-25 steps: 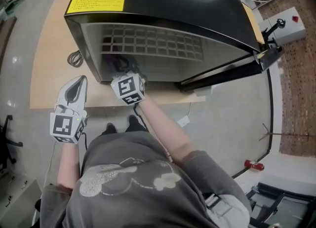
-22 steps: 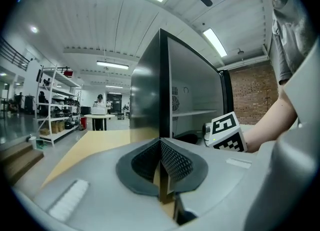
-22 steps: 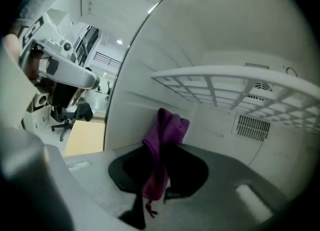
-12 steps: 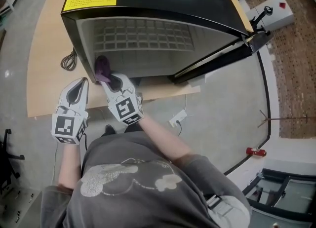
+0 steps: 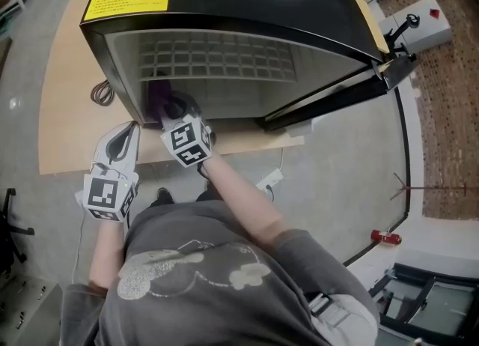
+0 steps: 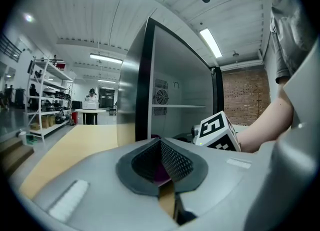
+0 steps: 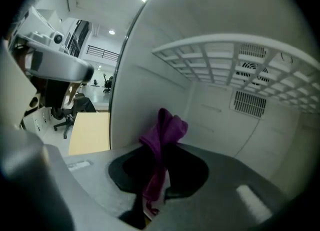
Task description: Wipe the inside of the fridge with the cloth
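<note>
Open fridge (image 5: 224, 0), wire shelf (image 5: 217, 60) overhead

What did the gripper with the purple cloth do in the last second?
The right gripper, shut on the purple cloth, drew back toward the front edge of the fridge, then pushed back inside. The left gripper stayed outside, shut and empty; the door stayed open.

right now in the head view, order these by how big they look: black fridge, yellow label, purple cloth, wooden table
1. black fridge
2. light wooden table, partly hidden under the fridge
3. yellow rectangular label
4. purple cloth, partly hidden; the label is nearer the camera, so their true order is unsure.
</note>
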`<state>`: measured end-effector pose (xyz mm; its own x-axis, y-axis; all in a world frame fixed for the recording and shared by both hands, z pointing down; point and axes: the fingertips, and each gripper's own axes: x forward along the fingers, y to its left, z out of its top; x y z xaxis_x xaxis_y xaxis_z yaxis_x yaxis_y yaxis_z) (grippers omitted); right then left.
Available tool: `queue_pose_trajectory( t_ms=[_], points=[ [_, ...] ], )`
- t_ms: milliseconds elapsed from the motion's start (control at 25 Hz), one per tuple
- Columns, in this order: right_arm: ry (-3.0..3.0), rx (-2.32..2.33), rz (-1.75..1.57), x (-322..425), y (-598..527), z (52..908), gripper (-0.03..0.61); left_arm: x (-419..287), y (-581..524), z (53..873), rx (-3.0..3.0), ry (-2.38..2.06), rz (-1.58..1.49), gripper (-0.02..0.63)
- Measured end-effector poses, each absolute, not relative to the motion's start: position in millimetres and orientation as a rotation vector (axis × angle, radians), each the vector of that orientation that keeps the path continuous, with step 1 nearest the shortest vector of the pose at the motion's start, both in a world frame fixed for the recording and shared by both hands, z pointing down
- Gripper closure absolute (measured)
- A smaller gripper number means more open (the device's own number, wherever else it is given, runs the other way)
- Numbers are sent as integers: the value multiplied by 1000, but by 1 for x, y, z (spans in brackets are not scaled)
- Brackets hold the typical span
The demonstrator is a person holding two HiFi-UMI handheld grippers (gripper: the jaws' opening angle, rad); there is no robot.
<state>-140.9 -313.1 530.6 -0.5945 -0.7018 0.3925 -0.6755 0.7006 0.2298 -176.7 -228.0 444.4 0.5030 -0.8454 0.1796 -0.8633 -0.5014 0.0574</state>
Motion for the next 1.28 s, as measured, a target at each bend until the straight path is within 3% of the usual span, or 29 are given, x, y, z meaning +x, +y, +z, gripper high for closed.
queue_pose_trajectory(
  t_ms=[960, 1280],
  points=[
    [-2055, 1378, 106, 52, -343, 566, 535, -74, -250, 439, 2645, -1430, 193, 596],
    [-2056, 1679, 26, 76, -351, 513, 535, -61, -246, 438, 2667, -1398, 203, 597]
  ],
)
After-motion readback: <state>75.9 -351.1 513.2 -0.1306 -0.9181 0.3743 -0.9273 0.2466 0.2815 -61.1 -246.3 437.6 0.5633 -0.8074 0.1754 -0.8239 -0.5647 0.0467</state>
